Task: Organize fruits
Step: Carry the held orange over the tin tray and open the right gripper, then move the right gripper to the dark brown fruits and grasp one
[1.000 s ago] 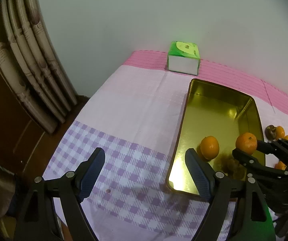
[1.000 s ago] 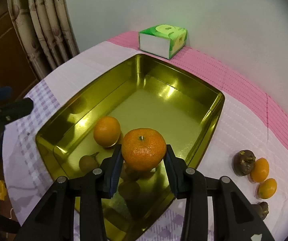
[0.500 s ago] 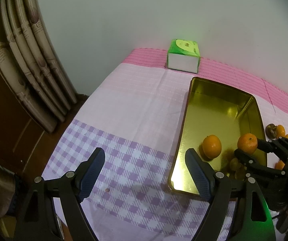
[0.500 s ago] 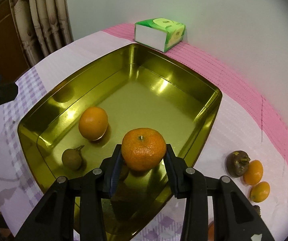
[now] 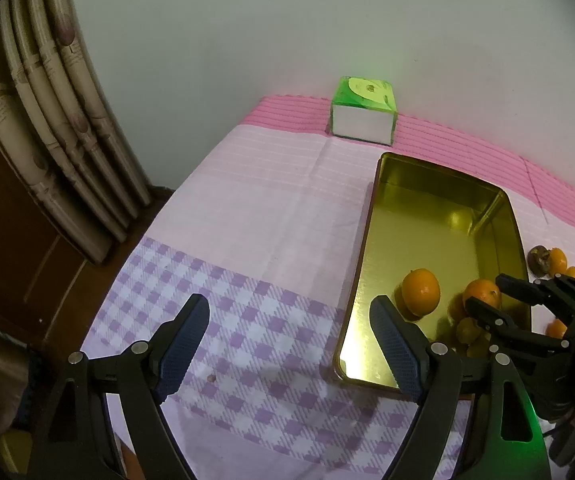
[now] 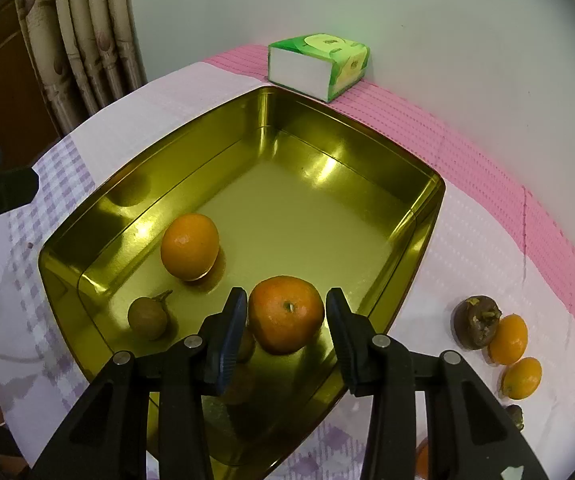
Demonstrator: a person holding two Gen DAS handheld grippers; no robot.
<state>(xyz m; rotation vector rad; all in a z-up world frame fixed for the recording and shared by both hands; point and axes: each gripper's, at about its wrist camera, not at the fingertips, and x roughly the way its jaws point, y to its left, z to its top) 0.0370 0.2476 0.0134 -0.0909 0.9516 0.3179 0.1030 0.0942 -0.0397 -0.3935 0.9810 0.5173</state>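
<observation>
Found the left gripper (image 5: 287, 308) released, fingers spread wide over the purple-checked tablecloth (image 5: 247, 320), nothing between them. Saw only its dark tip at the left edge of the right wrist view.

Found the right gripper (image 6: 285, 296) low over the near right corner of the gold tray (image 6: 367, 148), with the mandarin (image 6: 285, 314) sitting between its fingers. Could not tell whether the pads pressed the fruit or merely flanked it; saw the gaps as too slim to judge. Could not tell either whether the mandarin touched the tray floor.

Noted an orange (image 6: 189, 246) farther left in the tray and a small brown fruit (image 6: 147, 317) near it. Glimpsed another small fruit (image 6: 247, 346) mostly hidden behind the gripper's left finger.

Counted, right of the tray on the cloth, a dark wrinkled fruit (image 6: 475, 322) touching one of two small orange fruits (image 6: 508, 339). Made out a brownish lump (image 6: 513, 416) at the lens edge, too cut off to identify.

Saw a green tissue box (image 6: 319, 66) at the far wall.
</observation>
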